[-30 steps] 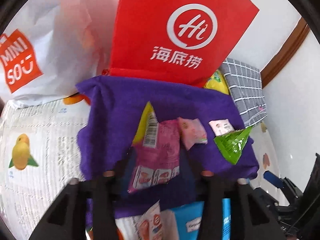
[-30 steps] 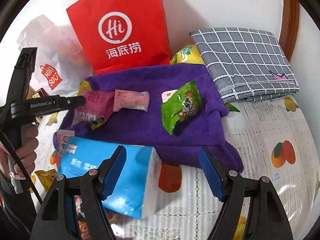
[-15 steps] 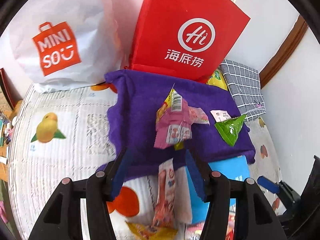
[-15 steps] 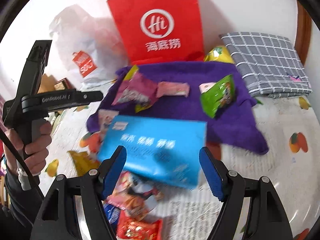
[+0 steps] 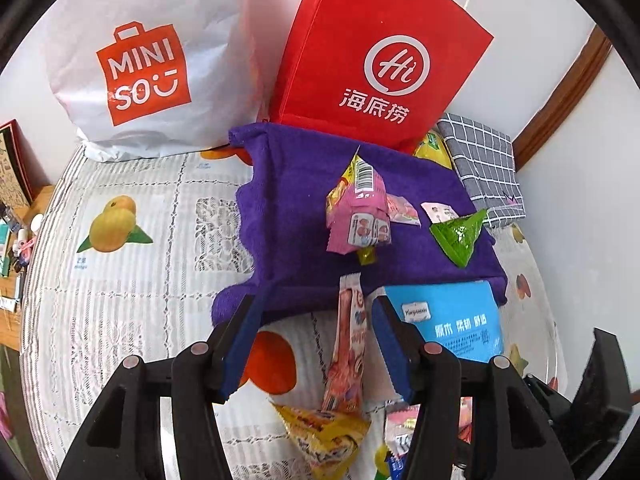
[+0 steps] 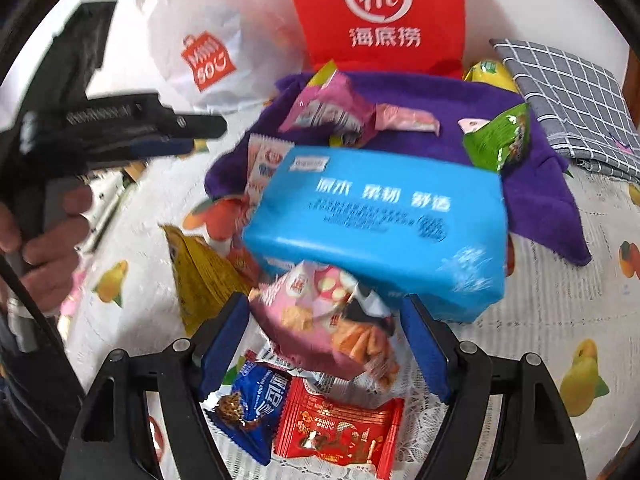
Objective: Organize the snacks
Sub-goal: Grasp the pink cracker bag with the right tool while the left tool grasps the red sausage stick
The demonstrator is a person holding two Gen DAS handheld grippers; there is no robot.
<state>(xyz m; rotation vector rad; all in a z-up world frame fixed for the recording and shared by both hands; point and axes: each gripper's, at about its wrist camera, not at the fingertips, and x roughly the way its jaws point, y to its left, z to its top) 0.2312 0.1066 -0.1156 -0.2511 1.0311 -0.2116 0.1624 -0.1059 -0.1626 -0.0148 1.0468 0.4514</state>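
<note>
A purple towel (image 5: 296,200) (image 6: 540,184) lies on the table with a pink snack packet (image 5: 356,220) (image 6: 332,108), a small pink candy packet (image 5: 402,210) (image 6: 408,118) and a green packet (image 5: 460,236) (image 6: 500,140) on it. My left gripper (image 5: 316,344) is open and empty, above a long pink packet (image 5: 350,344) near the towel's front edge. My right gripper (image 6: 324,344) is open over a pink biscuit packet (image 6: 328,324), with blue (image 6: 252,408) and red (image 6: 336,428) packets below it. The left gripper also shows in the right wrist view (image 6: 204,132).
A blue tissue pack (image 6: 380,224) (image 5: 452,320) lies in front of the towel. A red paper bag (image 5: 380,60) and a white Miniso bag (image 5: 148,60) stand at the back. A grey checked cloth (image 6: 576,100) lies at right. A yellow packet (image 6: 200,276) (image 5: 324,436) lies near the front.
Both grippers have pulled back from the towel toward the front of the table. The pink snack packet stays on the towel. More loose packets have come into view under the right gripper.
</note>
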